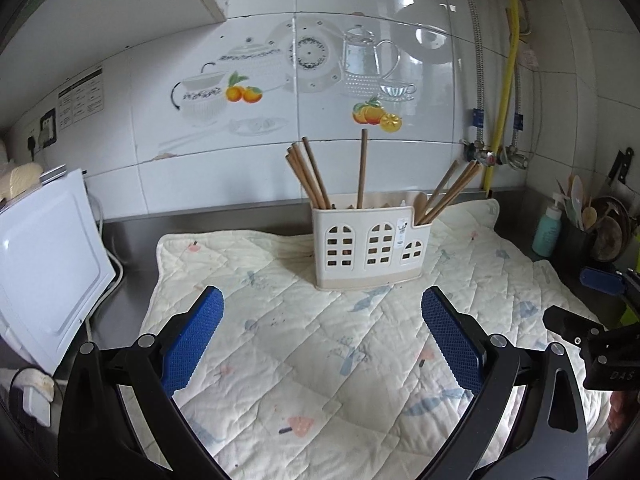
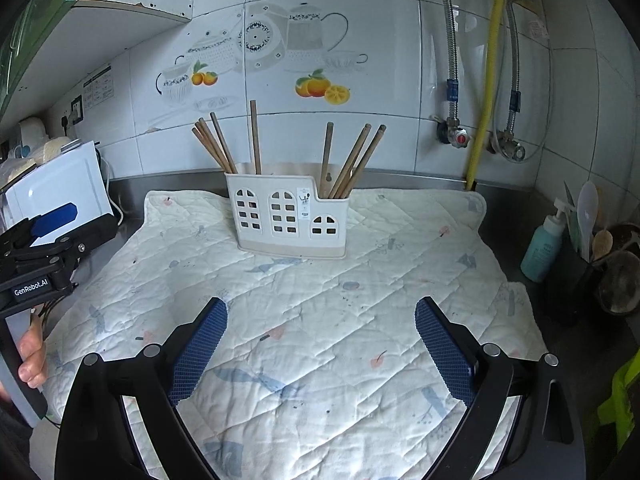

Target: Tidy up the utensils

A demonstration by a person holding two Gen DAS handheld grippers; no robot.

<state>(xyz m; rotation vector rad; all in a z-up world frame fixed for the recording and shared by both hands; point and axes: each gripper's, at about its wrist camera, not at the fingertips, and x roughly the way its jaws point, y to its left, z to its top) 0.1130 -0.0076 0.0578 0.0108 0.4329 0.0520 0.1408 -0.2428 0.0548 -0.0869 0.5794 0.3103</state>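
Both grippers hang wide open and empty over the quilted mat point(image 1: 304, 360): the left gripper point(image 1: 322, 340) and right gripper point(image 2: 320, 350) show blue, knurled pads point(image 1: 192, 344) spread well apart, gripping nothing. Beyond them, near the tiled wall, stands the cream plastic utensil holder point(image 2: 286, 220), house-shaped with arched window cut-outs. Slim wooden chopsticks point(image 2: 212, 144) lean sorted in its compartments, a wooden spoon point(image 1: 420, 202) tucked in the low end, so the sorting looks largely finished.
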